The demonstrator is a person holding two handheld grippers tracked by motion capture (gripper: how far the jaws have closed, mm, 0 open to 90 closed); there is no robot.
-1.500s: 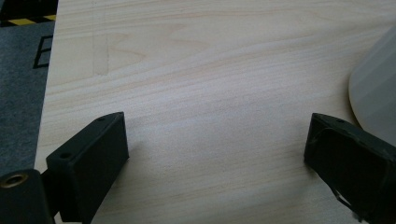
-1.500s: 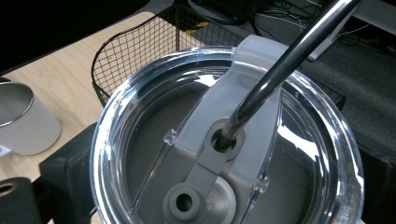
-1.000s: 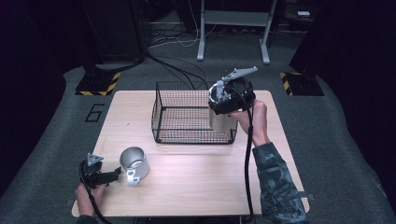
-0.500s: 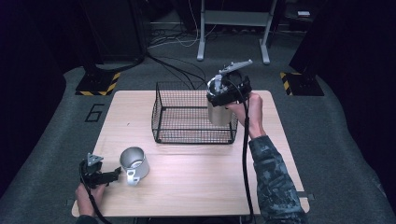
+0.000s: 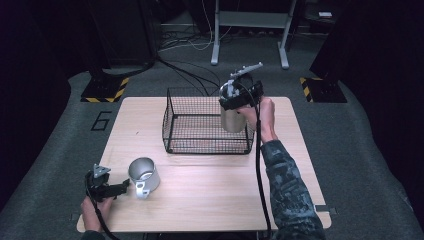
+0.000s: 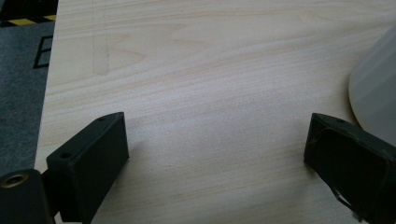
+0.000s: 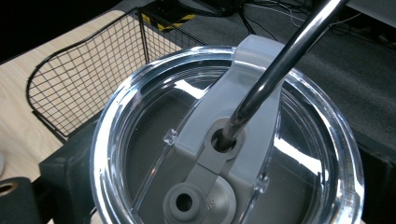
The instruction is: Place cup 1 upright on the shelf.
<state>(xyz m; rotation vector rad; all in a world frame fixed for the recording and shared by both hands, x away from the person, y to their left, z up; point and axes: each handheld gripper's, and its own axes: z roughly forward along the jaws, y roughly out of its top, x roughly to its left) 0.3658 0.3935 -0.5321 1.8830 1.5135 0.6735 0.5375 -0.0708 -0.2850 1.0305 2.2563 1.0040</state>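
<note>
My right gripper (image 5: 239, 98) is shut on a steel tumbler (image 5: 232, 120) and holds it upright in the air over the right end of the black wire basket (image 5: 172, 120). In the right gripper view the tumbler's clear lid (image 7: 140, 140) and metal straw (image 7: 280, 60) sit between the jaws, with the basket (image 7: 84, 84) behind on the left. My left gripper (image 5: 117, 189) rests open near the table's front left corner, just left of a steel mug (image 5: 144, 175). In the left gripper view the gripper (image 6: 215, 158) has bare wood between its jaws, and the mug's side (image 6: 373, 93) is at the right edge.
The wooden table (image 5: 210, 195) stands on grey carpet. Yellow-black striped floor plates (image 5: 105, 90) and cables lie beyond its far edge, with a metal stand's legs (image 5: 250, 30) behind them. A sleeved forearm (image 5: 285, 185) crosses the table's right side.
My right gripper has carried the tumbler a little to the left, further over the basket's right end. The left gripper and the mug have stayed put.
</note>
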